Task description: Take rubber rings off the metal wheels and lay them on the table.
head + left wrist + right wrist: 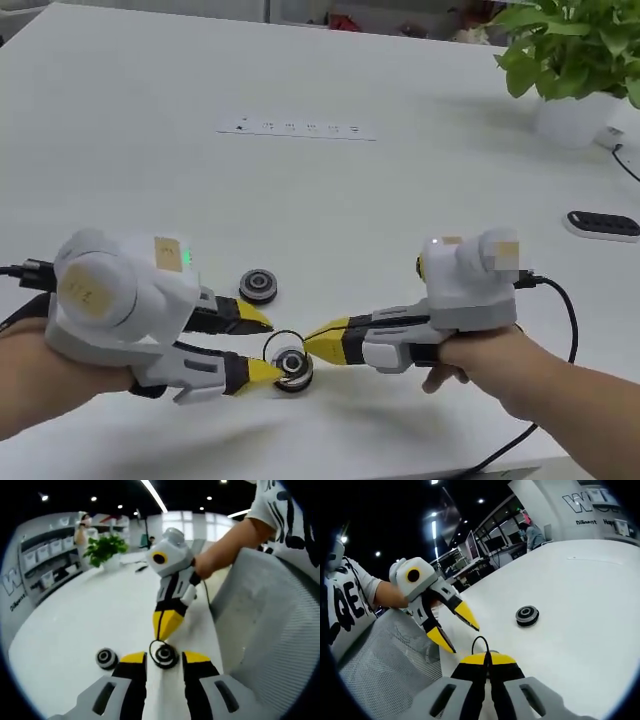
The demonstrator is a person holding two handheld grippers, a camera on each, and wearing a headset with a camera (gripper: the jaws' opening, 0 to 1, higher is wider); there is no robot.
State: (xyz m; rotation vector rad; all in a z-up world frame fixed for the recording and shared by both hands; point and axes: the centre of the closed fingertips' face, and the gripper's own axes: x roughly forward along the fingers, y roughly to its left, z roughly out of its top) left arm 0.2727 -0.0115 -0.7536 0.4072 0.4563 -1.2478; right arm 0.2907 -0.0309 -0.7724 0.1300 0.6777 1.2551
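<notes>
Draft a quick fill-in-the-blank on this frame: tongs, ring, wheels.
The right tongs are shut on the ____.
The left tongs stand ____, astride the near wheel.
The table holds ____ wheels in all.
Missing: ring; open; two.

Overhead; gripper views opposed — shared wheel (165,655)

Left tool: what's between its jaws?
A metal wheel sits between the open jaws of the left tool, as the left gripper view shows. The right tool pinches its rubber ring.
</notes>
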